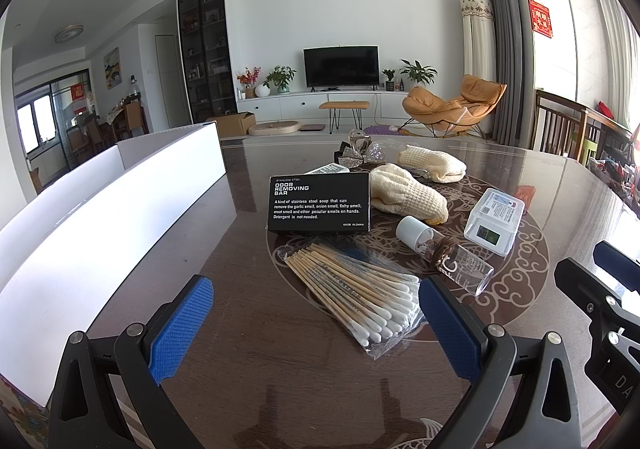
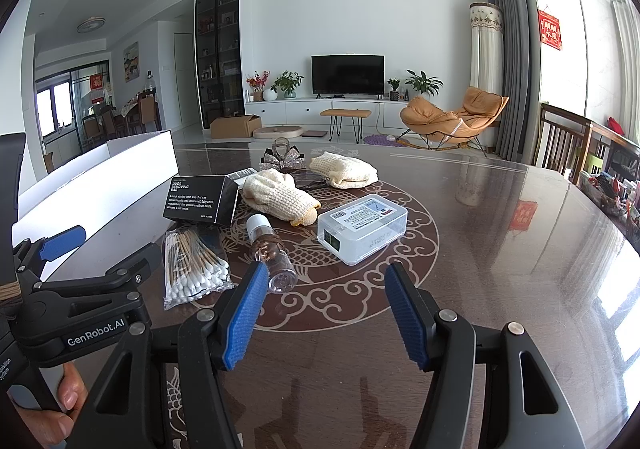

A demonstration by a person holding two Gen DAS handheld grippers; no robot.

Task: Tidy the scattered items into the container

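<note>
So the dark brown glossy table with the pale dragon-and-cloud medallion (image 2: 480, 209) has stuff scattered over the middle of it. The white open-topped cardboard container (image 1: 120, 217) sits along the left side, well apart from most of the clutter.

Closest to the container is the black box printed "ODOR REMOVING BAR" (image 1: 319, 205), and just in front of it lies a clear bag of wooden-stick cotton swabs (image 1: 352, 289). Next to the swabs there's a small clear bottle with a white cap (image 2: 271, 255), lying on its side. Right of that – a translucent plastic case with a printed label on top (image 2: 362, 227). Behind those are two cream waffle-knit gloves (image 2: 280, 197), one nearer and one farther back, and a sparkly silver bow hair clip (image 2: 284, 161) at the far end.

The left gripper (image 1: 316, 317) has its blue pads spread wide with nothing between them, hovering over bare table beside the swabs. The right gripper (image 2: 324, 313) is the same deal – jaws apart, empty, pointing toward the plastic case and touching none of it.
</note>
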